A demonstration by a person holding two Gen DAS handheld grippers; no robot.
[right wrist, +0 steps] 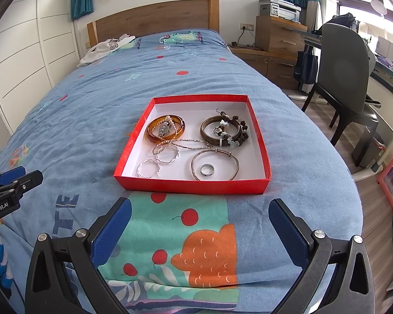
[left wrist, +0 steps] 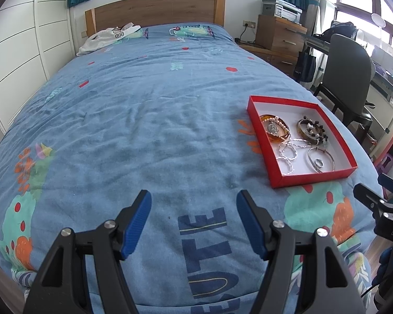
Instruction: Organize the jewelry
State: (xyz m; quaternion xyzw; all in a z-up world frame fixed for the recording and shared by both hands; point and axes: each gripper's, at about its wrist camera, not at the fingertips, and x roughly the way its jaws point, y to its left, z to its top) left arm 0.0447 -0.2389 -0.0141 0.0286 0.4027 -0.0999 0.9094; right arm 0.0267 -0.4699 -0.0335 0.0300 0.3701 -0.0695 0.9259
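Note:
A shallow red box [right wrist: 191, 184] [left wrist: 259, 141] with a white floor lies on the blue bedspread. It holds an amber bangle [right wrist: 150, 133] with pearls across it, a dark bangle [right wrist: 209, 136] with beads, twisted silver hoops [right wrist: 149, 168], a thin chain, a silver bangle [right wrist: 214, 176] and a small ring [right wrist: 206, 169]. My right gripper [right wrist: 199, 231] is open and empty just in front of the box. My left gripper [left wrist: 194, 222] is open and empty over bare bedspread, to the left of the box.
A white garment [right wrist: 107, 47] lies near the wooden headboard [right wrist: 154, 17]. White wardrobes [left wrist: 15, 52] stand to the left. A chair [right wrist: 345, 78], drawers [right wrist: 277, 35] and a desk stand right of the bed. The bed's edge falls off at the right.

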